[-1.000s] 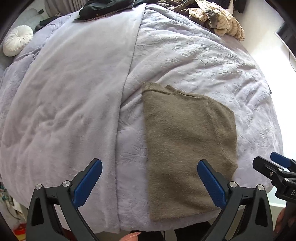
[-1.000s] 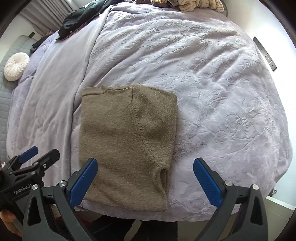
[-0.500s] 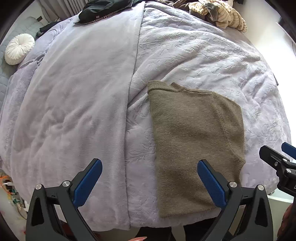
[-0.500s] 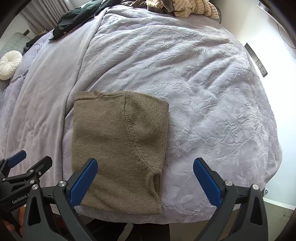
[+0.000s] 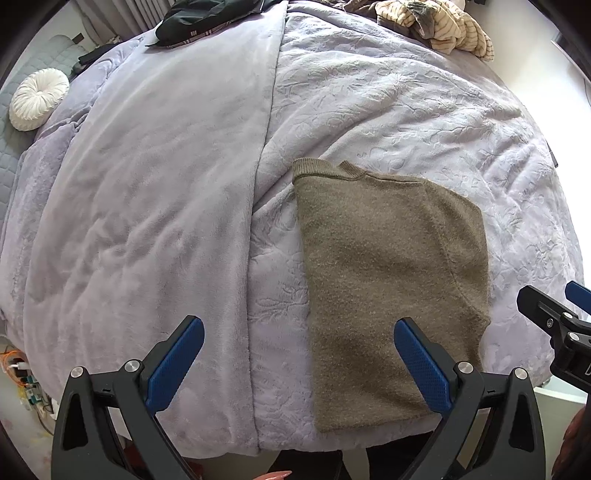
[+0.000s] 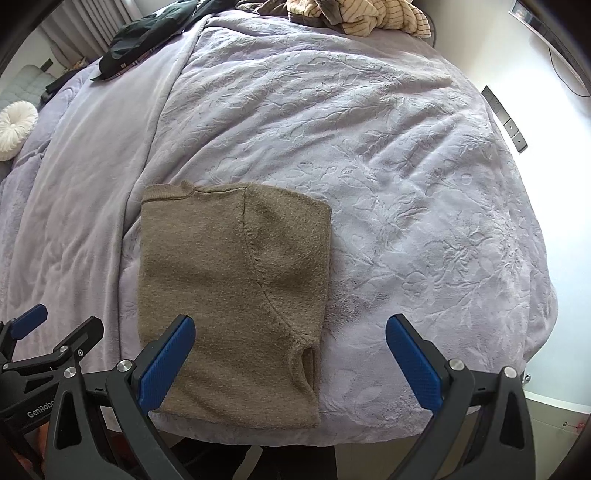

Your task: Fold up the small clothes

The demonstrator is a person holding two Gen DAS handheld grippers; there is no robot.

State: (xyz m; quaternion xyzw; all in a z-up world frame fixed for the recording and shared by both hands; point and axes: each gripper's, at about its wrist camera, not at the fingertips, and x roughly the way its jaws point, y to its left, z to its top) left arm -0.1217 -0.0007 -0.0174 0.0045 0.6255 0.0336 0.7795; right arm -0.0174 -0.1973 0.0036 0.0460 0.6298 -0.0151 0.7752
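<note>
An olive-brown knit sweater [image 5: 388,280] lies folded lengthwise into a tall rectangle at the near edge of the lilac bed cover [image 5: 166,184]; it also shows in the right wrist view [image 6: 229,295], sleeve folded over its right half, collar at the far end. My left gripper [image 5: 299,362] is open and empty, held above the bed's near edge, its right finger over the sweater's lower part. My right gripper [image 6: 290,358] is open and empty above the sweater's near hem. Each gripper shows at the edge of the other's view.
A pile of striped beige clothes [image 6: 362,14] and dark clothes [image 6: 144,37] lie at the far end of the bed. A round white cushion [image 5: 37,98] sits at far left. The bed cover's seam [image 5: 258,221] runs left of the sweater. White wall at right.
Both grippers have drawn back and up a little from the bed; the sweater lies unmoved. Both stay open.
</note>
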